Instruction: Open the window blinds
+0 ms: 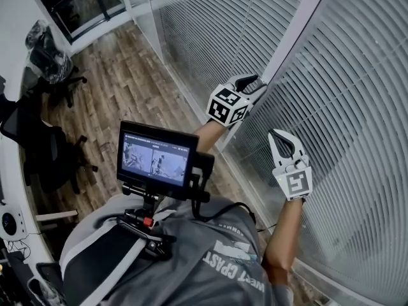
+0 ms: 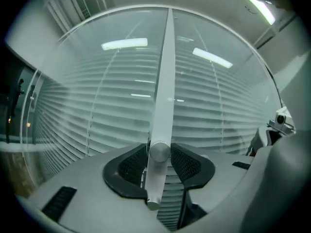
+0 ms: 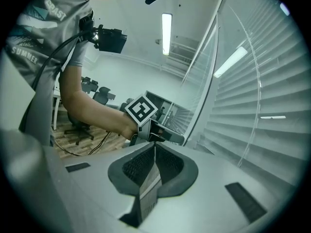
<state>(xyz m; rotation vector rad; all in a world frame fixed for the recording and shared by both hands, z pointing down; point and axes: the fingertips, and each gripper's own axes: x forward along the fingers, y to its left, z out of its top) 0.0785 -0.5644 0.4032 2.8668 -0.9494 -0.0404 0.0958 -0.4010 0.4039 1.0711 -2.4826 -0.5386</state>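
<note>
The left tongs (image 2: 159,152) point level at the window, with their 2 pads slightly apart around a white wand (image 2: 165,81). The wand runs up from between the pads to the top of the blinds (image 2: 97,115), and each pad sits just beside it. I cannot tell whether either pad touches the wand. In the head view the left tongs (image 1: 258,81) reach to the white upright post (image 1: 299,30) between 2 panels of blinds.

The right tongs (image 3: 154,147) are fully closed, pad against pad, with nothing between them. In the head view they (image 1: 277,136) sit lower and nearer the person than the left tongs, tip aimed at the blinds (image 1: 357,107) without touching them. The right gripper view looks past its own closed pads to the left tongs (image 3: 165,136) and their marker cube (image 3: 142,109).

The blinds hang fully lowered over the window, slats lying flat and close together. A small monitor (image 1: 156,155) is mounted at the person's chest. Behind the person, office chairs (image 1: 51,65) stand on a wood floor (image 1: 127,88).
</note>
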